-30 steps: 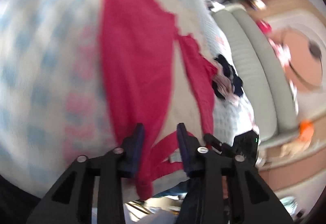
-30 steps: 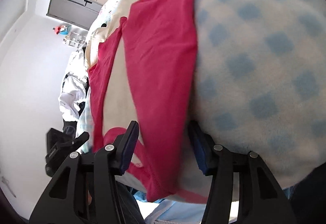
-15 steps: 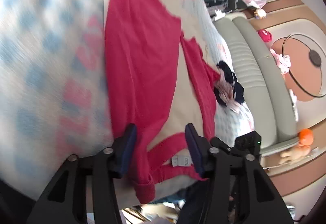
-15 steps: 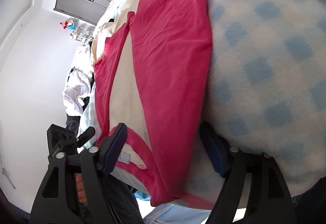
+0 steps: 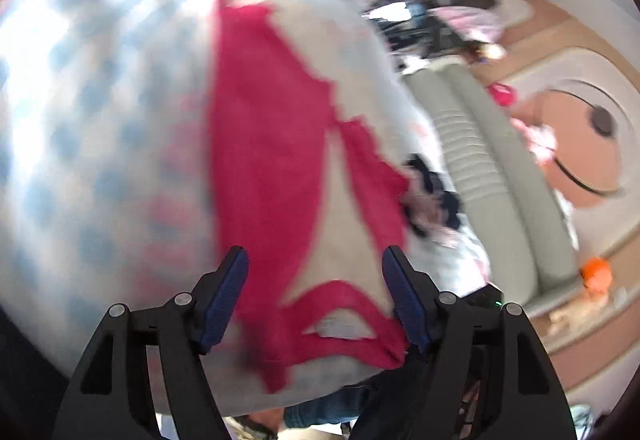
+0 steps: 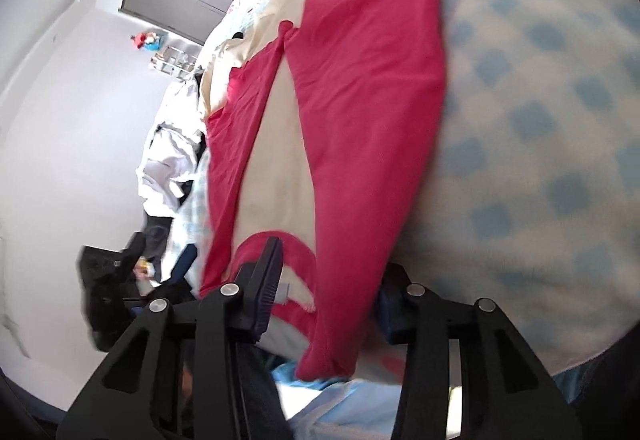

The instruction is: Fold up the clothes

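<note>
Left wrist view: we look forward and downward along the left gripper (image 5: 316,294), very close over a red garment (image 5: 264,167) on a blue-checked blanket (image 5: 92,143); a grey sofa (image 5: 500,175) lies beyond on the right. The picture is blurred.

Right wrist view: we look forward and downward along the right gripper (image 6: 328,280), equally close, facing the same red garment (image 6: 360,111) and blanket (image 6: 540,127), with a white wall (image 6: 72,111) at the left.

Shared ground: garment, blanket, and the cream sheet (image 6: 280,159) beneath.
</note>
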A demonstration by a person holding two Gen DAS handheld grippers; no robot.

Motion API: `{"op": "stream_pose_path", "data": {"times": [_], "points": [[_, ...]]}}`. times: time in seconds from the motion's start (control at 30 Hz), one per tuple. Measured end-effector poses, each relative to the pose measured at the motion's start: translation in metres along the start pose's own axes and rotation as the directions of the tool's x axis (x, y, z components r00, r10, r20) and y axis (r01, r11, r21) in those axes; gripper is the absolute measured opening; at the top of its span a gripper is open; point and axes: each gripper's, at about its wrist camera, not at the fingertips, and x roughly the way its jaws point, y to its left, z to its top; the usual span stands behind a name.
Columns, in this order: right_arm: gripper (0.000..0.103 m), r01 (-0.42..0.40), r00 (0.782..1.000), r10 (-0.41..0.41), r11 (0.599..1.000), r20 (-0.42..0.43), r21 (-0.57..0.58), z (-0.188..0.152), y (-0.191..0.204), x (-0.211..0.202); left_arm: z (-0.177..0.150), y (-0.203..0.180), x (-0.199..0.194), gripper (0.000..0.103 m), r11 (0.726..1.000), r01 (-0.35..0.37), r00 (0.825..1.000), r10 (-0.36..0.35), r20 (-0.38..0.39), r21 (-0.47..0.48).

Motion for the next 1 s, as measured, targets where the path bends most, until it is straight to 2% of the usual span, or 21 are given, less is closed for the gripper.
{"op": "stream_pose_path", "data": {"times": [0.07,0.2,0.3,0.33,0.4,0.5,0.53,0.6,0.63,0.67,0.7,0.73,0.77,0.8,0.83,0.9,0.93,0.97,1.0], "points": [[0.043,-0.001,1.000,0.001,0.999,-0.012,0.039,0.000,-0.008,0.001,-0.001,0.011,0.002,0.070,0.999,0.002,1.000,-0.003,-0.020,-0.054],[0.046,-0.036,0.999,0.036,0.996,0.011,0.076,0.000,-0.017,0.002,-0.002,0.011,0.004,0.070,0.999,0.029,0.999,-0.031,-0.040,-0.043],[0.054,-0.057,0.998,0.055,0.994,0.031,0.089,-0.002,-0.020,0.005,-0.003,0.006,-0.003,0.070,0.998,0.060,0.998,-0.060,0.013,-0.030],[0.055,-0.053,0.998,0.050,0.995,0.032,0.082,-0.002,-0.018,0.005,-0.003,0.003,-0.002,0.070,0.999,0.041,0.999,-0.041,0.015,-0.017],[0.056,-0.036,0.999,0.035,0.998,0.030,0.055,-0.003,-0.010,0.003,-0.003,0.007,0.008,0.070,0.999,-0.040,0.999,0.040,-0.017,-0.016],[0.058,-0.081,0.996,0.081,0.997,0.029,0.015,-0.001,-0.001,0.002,-0.002,0.013,0.021,0.066,0.992,-0.122,0.991,0.121,-0.055,-0.018],[0.058,-0.068,0.997,0.067,0.998,0.025,0.009,0.000,0.001,0.004,-0.001,0.009,0.027,0.068,0.991,-0.136,0.988,0.136,-0.073,0.001],[0.057,-0.019,1.000,0.019,1.000,0.010,0.005,0.005,0.001,0.010,0.002,0.002,0.038,0.079,0.986,-0.164,0.980,0.167,-0.107,0.041],[0.057,0.008,1.000,-0.008,1.000,0.000,0.013,0.007,0.000,0.016,0.004,-0.002,0.045,0.089,0.982,-0.179,0.975,0.185,-0.125,0.063],[0.058,0.019,1.000,-0.019,1.000,-0.003,0.014,0.010,0.000,0.021,0.007,-0.009,0.053,0.091,0.975,-0.201,0.966,0.213,-0.146,0.094],[0.063,0.027,1.000,-0.027,1.000,-0.004,0.012,0.012,0.000,0.026,0.008,-0.016,0.054,0.091,0.968,-0.218,0.962,0.235,-0.139,0.125],[0.066,0.037,0.999,-0.037,0.999,-0.005,-0.003,0.013,0.003,0.029,0.008,-0.023,0.056,0.086,0.959,-0.236,0.958,0.257,-0.132,0.155],[0.065,0.076,0.997,-0.076,0.996,-0.009,-0.037,0.013,0.011,0.033,0.009,-0.030,0.056,0.052,0.950,-0.252,0.953,0.277,-0.121,0.186],[0.055,0.104,0.994,-0.105,0.992,-0.008,-0.072,0.011,0.018,0.033,0.007,-0.037,0.051,0.039,0.940,-0.263,0.952,0.290,-0.101,0.217],[0.032,0.129,0.991,-0.130,0.986,-0.004,-0.105,0.010,0.026,0.033,0.007,-0.041,0.048,0.029,0.936,-0.262,0.953,0.289,-0.089,0.235],[0.018,0.060,0.998,-0.059,0.986,0.016,-0.158,0.004,0.039,0.018,0.008,-0.039,0.044,0.026,0.950,-0.211,0.964,0.242,-0.114,0.231],[0.017,0.051,0.999,-0.048,0.985,0.020,-0.167,0.003,0.040,0.014,0.008,-0.036,0.044,0.026,0.955,-0.191,0.965,0.225,-0.132,0.225],[0.017,0.048,0.999,-0.045,0.984,0.022,-0.173,0.003,0.041,0.010,0.010,-0.024,0.053,0.027,0.958,-0.203,0.954,0.240,-0.177,0.205],[0.017,0.096,0.995,-0.094,0.981,0.020,-0.170,0.004,0.036,0.014,0.011,-0.013,0.061,0.028,0.960,-0.211,0.943,0.249,-0.219,0.183]]}}
